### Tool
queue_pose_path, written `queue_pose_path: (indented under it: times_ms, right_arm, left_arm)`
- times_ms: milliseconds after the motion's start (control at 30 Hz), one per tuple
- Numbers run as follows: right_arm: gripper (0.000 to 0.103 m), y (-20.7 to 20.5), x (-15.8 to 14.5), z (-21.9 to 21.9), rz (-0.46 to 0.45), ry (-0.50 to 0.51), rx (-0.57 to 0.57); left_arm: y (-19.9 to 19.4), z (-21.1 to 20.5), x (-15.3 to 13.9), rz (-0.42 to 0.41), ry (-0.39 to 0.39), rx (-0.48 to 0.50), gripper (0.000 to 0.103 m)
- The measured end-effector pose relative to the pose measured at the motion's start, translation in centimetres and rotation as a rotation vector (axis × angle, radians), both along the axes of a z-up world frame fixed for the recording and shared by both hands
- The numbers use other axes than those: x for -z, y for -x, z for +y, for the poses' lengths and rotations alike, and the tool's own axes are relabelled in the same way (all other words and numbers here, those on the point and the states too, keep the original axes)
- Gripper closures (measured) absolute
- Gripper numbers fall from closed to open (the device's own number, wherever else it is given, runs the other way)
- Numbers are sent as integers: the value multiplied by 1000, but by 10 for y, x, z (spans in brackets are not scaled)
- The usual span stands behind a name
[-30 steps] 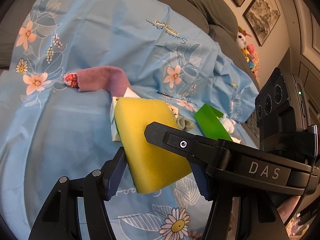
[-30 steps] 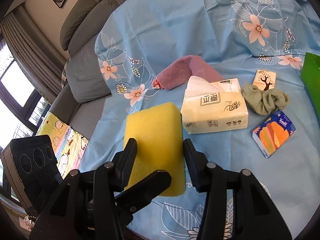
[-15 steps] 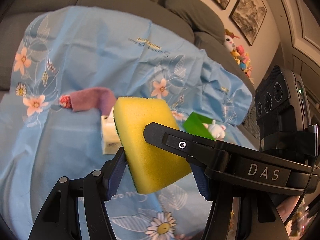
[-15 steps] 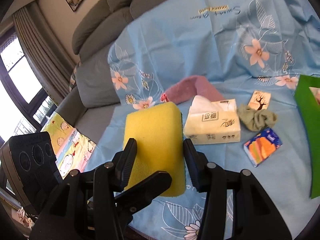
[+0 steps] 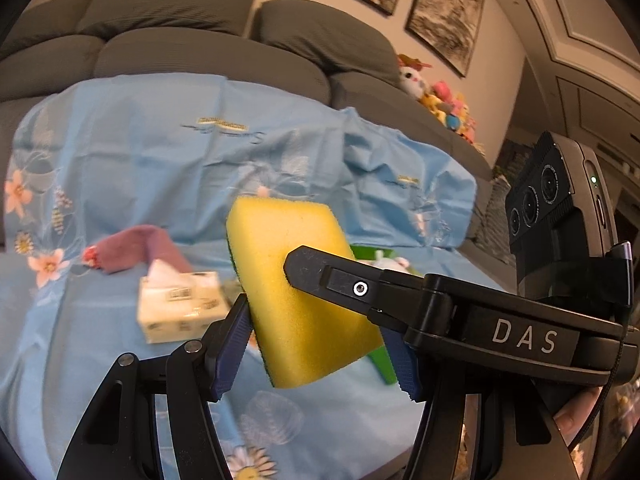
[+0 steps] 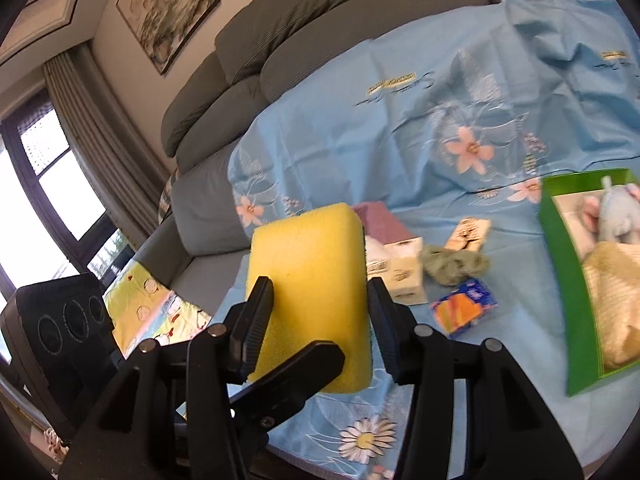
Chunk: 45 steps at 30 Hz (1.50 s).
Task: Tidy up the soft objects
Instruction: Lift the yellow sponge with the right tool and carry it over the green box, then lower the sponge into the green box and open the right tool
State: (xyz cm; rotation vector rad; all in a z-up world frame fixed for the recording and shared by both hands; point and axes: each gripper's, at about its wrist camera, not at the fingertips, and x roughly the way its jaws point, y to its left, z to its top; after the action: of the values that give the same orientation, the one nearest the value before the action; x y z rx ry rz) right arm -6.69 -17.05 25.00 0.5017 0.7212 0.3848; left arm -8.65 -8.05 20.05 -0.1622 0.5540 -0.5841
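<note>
A yellow sponge (image 5: 296, 280) with a green underside is held in the air between both grippers. My left gripper (image 5: 320, 344) is shut on its near end. My right gripper (image 6: 320, 320) is shut on it too, and the sponge (image 6: 308, 280) stands between its fingers. Below, on the blue floral cloth (image 6: 360, 128), lie a tissue box (image 6: 396, 272), a purple cloth (image 5: 136, 246), a grey-green sock bundle (image 6: 456, 266), an orange tissue pack (image 6: 464, 308) and a small card pack (image 6: 468, 234). A green box (image 6: 560, 264) at right holds soft toys.
A grey sofa (image 5: 180, 48) backs the cloth. Plush toys (image 5: 440, 100) sit at its right end. Framed pictures (image 5: 444, 16) hang on the wall. A window (image 6: 48, 200) and a curtain (image 6: 92, 128) stand at left.
Both grippers have lifted the sponge up and away from the cloth. The objects below look smaller, and the green box has come into the right wrist view.
</note>
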Motion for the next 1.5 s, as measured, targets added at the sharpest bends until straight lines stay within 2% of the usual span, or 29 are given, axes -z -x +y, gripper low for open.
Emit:
queue_pose_path:
  times_ms: [400,767,867,1067,1233,1367,1500]
  right_arm:
    - [54,18,8,-97,4,-83,187]
    - [54,21,38,-168,81,-151,337]
    - [53,18,44,-180,72,-133,361]
    - [53,5,68,-212,139,-167,410]
    - [53,0,75,-228,137,-188,432]
    - [53,-9,87,-239,176,-207,485]
    - [53,-12,97,-249,221,-217,517]
  left_arm:
    - [-13,-96,-2,-12,-54,146,40]
    - [-41,-167,20,49,-82,262,40]
    - [-51,-184,28,70,-87,282,40]
    - [-70,-208,41,116,-103,311,40]
    - [-81,-219,46,106,-102,327,40]
    - [-96,-231,58,173,-98,360,40]
    - [-103,-238,66,198,-99,387,40]
